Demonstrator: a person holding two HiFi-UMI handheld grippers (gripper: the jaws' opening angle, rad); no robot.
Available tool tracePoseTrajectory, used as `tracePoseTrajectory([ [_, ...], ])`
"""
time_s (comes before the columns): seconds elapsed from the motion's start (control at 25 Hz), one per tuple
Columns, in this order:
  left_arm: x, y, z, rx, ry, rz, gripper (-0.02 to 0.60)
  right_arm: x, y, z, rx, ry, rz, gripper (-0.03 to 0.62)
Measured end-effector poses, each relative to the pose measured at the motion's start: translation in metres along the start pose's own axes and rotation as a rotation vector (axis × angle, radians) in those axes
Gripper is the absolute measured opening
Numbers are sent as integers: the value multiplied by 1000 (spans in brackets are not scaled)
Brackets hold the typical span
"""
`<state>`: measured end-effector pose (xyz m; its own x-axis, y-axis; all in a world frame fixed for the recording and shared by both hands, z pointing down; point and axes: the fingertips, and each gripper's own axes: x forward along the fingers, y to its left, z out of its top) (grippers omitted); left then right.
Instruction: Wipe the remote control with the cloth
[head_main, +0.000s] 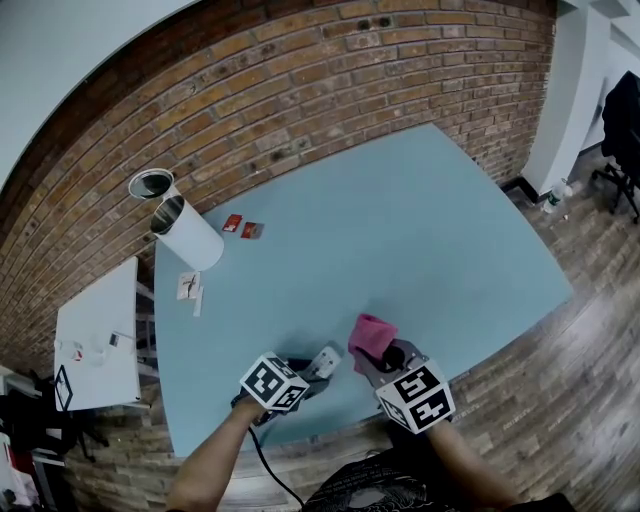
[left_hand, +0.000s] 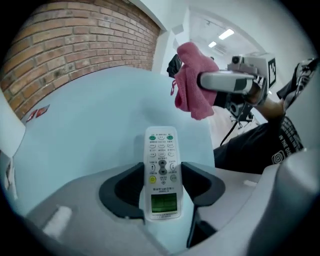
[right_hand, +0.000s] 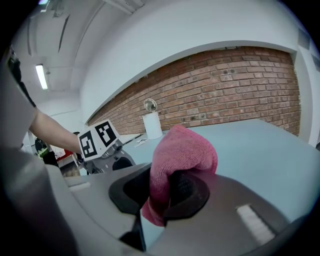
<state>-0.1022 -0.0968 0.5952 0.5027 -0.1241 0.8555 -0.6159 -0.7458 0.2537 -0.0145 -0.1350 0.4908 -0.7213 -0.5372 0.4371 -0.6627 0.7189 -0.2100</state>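
Observation:
A white remote control (left_hand: 161, 170) with green and yellow buttons stands lengthwise between the jaws of my left gripper (left_hand: 161, 189), and both dark pads press its long sides. In the head view that remote control (head_main: 326, 361) sticks out of the left gripper (head_main: 312, 376) near the front edge of the blue table (head_main: 420, 230). My right gripper (right_hand: 162, 192) is shut on a bunched pink cloth (right_hand: 182, 150), which bulges up over its jaws. Seen from the head, the cloth (head_main: 371, 336) hangs just right of the remote, apart from it.
Two white cylinders (head_main: 185, 232) lie at the table's back left, with small red cards (head_main: 242, 228) and paper slips (head_main: 190, 287) near them. A white side table (head_main: 100, 340) stands left of the blue one. A brick wall runs behind; a dark chair (head_main: 622, 120) is far right.

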Motion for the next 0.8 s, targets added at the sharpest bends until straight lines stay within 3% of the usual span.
tracePoseTrajectory([
  [0.12, -12, -11, 21, -119, -164, -114, 241, -3, 1, 8, -23, -28, 4, 63],
  [0.36, -58, -44, 71, -331, -569, -513, 241, -16, 4, 39, -117, -114, 11, 63],
  [0.64, -99, -66, 96, -462, -796, -851, 242, -28, 30, 85, -338, -220, 67, 63],
  [0.8, -113, -72, 102, -532, -859, -997, 242, -24, 38, 92, -453, -223, 70, 63],
])
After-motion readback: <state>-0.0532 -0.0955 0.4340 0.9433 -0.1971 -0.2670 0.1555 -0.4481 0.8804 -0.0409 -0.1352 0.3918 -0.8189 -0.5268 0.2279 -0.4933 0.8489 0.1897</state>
